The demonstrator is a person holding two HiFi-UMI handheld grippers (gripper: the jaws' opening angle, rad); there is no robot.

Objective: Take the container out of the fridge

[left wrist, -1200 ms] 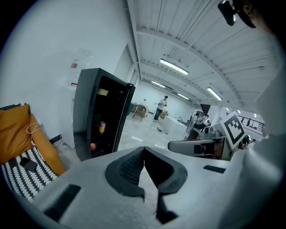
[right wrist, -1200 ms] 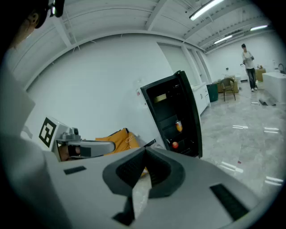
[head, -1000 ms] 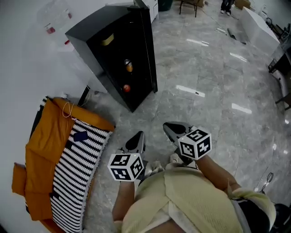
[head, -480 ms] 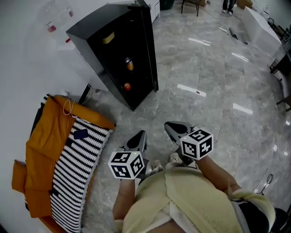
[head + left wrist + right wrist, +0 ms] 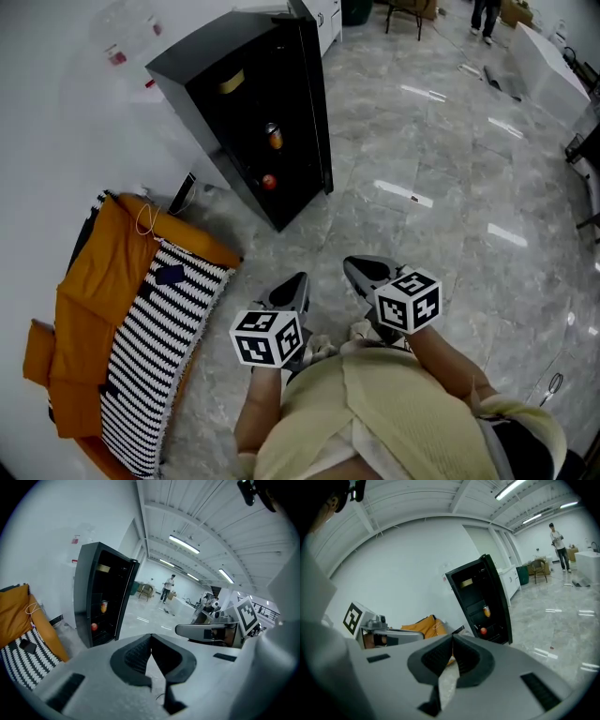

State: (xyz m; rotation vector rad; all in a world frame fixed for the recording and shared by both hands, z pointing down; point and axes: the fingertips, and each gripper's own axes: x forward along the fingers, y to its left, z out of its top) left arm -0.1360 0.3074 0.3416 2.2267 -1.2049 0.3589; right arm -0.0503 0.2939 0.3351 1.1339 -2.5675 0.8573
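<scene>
A black fridge (image 5: 246,112) stands open against the white wall, about a stride ahead on my left. Its upper shelf holds a yellowish container (image 5: 232,82). Lower down are an orange can (image 5: 274,137) and a small red round thing (image 5: 269,182). The left gripper view shows the same fridge (image 5: 101,597) and container (image 5: 104,568), and the right gripper view shows the fridge (image 5: 480,602) and container (image 5: 466,582). My left gripper (image 5: 298,281) and right gripper (image 5: 356,267) are held side by side at waist height, well short of the fridge. Both are shut and empty.
A pile of orange and black-and-white striped fabric (image 5: 122,309) lies on the floor by the wall at my left. Glossy grey marble floor (image 5: 441,169) stretches ahead and to the right. A person (image 5: 167,587) stands far off in the hall, near a chair (image 5: 539,569).
The fridge sits slightly lower and further right in the head view, so I have drifted a little toward it. Both grippers keep the same pose and stay shut.
</scene>
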